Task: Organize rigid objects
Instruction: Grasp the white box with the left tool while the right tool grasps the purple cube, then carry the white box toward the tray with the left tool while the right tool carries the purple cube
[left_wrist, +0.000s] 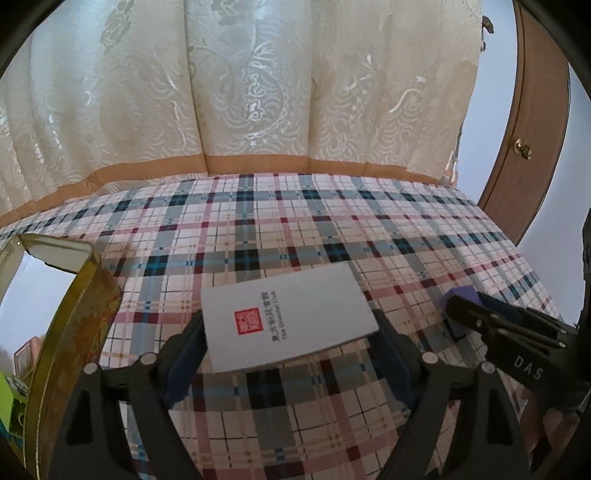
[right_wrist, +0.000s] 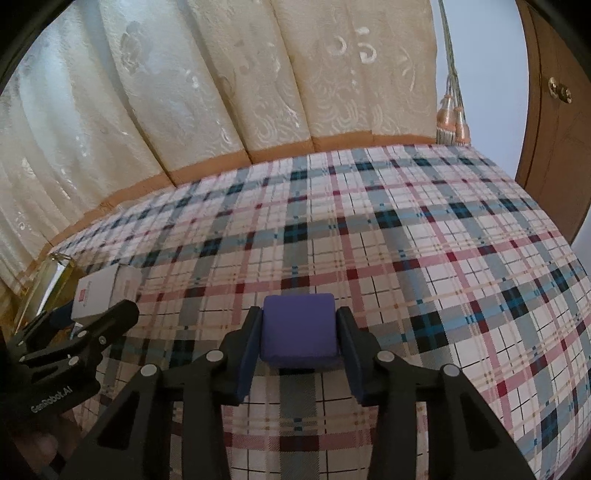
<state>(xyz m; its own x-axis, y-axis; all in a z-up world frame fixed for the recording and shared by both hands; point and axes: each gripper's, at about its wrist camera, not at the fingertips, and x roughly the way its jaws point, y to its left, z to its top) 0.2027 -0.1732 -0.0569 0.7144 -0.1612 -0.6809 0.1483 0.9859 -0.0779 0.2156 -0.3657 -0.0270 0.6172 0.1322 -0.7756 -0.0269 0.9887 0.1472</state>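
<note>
A: Status on the left gripper (left_wrist: 291, 334)?

B: It was spread wide and pinching the white box (left_wrist: 288, 319) across its width, pads on the two long sides. The box looked lifted off the plaid bed cover (left_wrist: 332, 229), tilted, red seal facing up. It sat toward the cover's left side, near the gold tin (left_wrist: 79, 317) at that edge.

A: Handling?

B: I read it as light card: stiff enough, but the walls would dent if squeezed hard. The faces looked smooth, so it could slip. Gripping across the short span, near the middle, seemed right.

A: Right gripper (right_wrist: 299, 334)?

B: It was closed onto the purple block (right_wrist: 300, 326), a pad on each side face. No gap showed. The block was out in the middle of the cover, well clear of the curtain (right_wrist: 184, 110) edge; I couldn't tell whether it was lifted or resting.

A: Block properties?

B: It had rounded corners and a matte skin, so probably foam or soft-covered, light, with good friction. It might compress a little. Side faces at mid-height was a fair hold.

A: Risks?

B: Crushing the box, mostly. The block looked forgiving.
</note>
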